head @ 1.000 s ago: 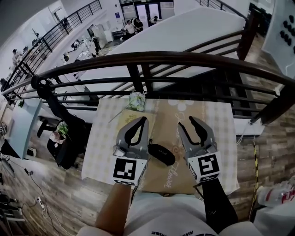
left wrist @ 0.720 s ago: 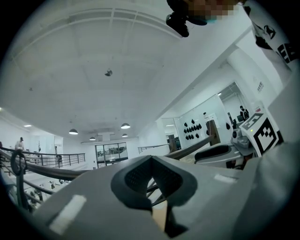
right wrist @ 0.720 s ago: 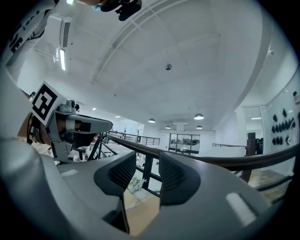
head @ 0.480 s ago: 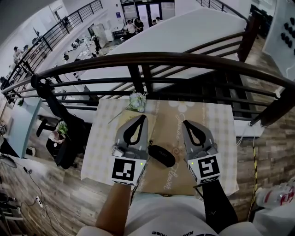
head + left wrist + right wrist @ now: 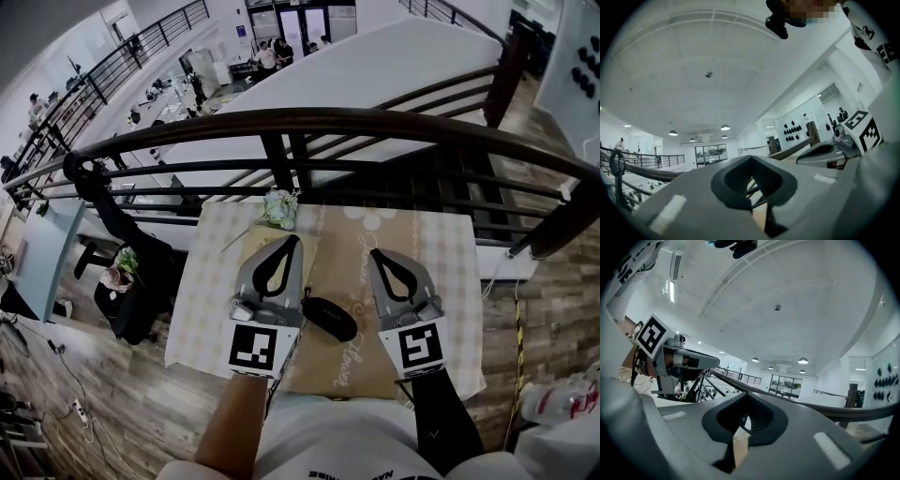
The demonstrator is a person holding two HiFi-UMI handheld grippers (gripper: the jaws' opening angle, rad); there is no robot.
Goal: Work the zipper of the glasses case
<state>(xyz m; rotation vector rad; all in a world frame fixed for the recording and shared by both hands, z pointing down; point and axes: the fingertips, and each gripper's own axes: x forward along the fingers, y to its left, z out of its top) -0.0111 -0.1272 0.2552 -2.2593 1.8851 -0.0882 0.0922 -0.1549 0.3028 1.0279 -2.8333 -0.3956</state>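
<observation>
Surface: we see a checked table (image 5: 211,281), the case (image 5: 328,317) on its brown mat (image 5: 349,230), lying between our grippers | Room: balcony rail (image 5: 309,120), open hall below | Tongs: our left gripper (image 5: 293,241) is closed and empty; our right gripper (image 5: 373,253) has just snapped closed on nothing | Change: the right jaws gaped a second ago; the case is unmoved.

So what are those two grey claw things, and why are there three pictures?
They are grippers: a person holds one in each hand. One picture is from a camera on the person's head. The other two come from cameras riding on each gripper, looking along its jaws. On the checked-cloth table lie a tan printed mat, a bunch of flowers and a black oval glasses case, between the grippers. The left gripper is shut and empty. The right gripper has just closed its jaws, on nothing.
</observation>
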